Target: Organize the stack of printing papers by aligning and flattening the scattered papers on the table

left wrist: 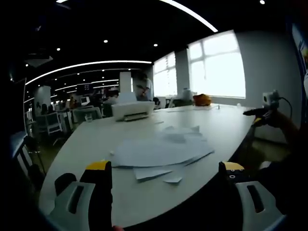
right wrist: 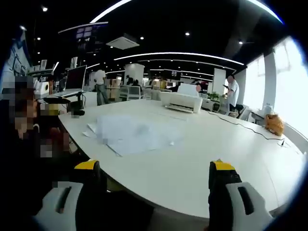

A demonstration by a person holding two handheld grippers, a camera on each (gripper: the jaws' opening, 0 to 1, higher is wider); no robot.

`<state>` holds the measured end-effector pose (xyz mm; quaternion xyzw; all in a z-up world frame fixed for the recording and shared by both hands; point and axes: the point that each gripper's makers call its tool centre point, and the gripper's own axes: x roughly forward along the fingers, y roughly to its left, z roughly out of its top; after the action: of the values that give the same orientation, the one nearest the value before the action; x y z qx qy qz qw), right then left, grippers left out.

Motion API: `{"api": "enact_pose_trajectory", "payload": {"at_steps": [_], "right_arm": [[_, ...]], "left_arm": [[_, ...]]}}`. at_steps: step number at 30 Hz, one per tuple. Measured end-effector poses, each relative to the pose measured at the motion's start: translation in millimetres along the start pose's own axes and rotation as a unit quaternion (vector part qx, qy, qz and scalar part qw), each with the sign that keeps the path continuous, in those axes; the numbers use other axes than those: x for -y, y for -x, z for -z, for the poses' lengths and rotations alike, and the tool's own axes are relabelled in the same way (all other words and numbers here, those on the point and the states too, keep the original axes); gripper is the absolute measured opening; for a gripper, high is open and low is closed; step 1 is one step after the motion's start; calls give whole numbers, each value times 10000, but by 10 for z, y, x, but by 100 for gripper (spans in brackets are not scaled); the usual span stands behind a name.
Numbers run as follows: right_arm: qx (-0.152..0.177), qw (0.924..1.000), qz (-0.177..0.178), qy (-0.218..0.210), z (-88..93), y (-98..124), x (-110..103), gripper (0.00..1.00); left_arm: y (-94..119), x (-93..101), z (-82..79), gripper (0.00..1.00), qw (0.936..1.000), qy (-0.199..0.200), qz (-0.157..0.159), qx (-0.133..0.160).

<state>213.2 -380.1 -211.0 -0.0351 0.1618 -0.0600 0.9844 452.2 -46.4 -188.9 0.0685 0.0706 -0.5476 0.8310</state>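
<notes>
Several loose white papers (left wrist: 159, 150) lie scattered and overlapping on the white table (left wrist: 96, 139), some corners sticking out at the near edge. My left gripper (left wrist: 164, 168) hangs short of them, over the table's edge, jaws wide apart and holding nothing. From the other side the same papers (right wrist: 131, 133) spread across the table (right wrist: 216, 154). My right gripper (right wrist: 153, 166) is open and empty, a good distance back from the sheets. The right gripper (left wrist: 265, 109) also shows at the far right of the left gripper view, held in a hand.
A white printer (left wrist: 133, 110) (right wrist: 182, 101) stands at the table's far end. An orange bag (left wrist: 202, 99) (right wrist: 274, 123) rests by the bright windows. A thin cable (right wrist: 240, 123) runs across the table. People stand among desks and chairs (left wrist: 48, 122) beyond.
</notes>
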Motion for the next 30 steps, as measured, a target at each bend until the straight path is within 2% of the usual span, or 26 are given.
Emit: {"api": "enact_pose_trajectory", "payload": {"at_steps": [10, 17, 30], "right_arm": [[-3, 10000, -44, 16, 3, -20, -32, 89], [44, 10000, -55, 38, -61, -52, -26, 88], [140, 9995, -259, 142, -238, -323, -139, 88]], "left_arm": [[9, -3, -16, 94, 10000, 1, -6, 30], [6, 4, -21, 94, 10000, 1, 3, 34], [1, 12, -6, 94, 10000, 1, 16, 23]]}}
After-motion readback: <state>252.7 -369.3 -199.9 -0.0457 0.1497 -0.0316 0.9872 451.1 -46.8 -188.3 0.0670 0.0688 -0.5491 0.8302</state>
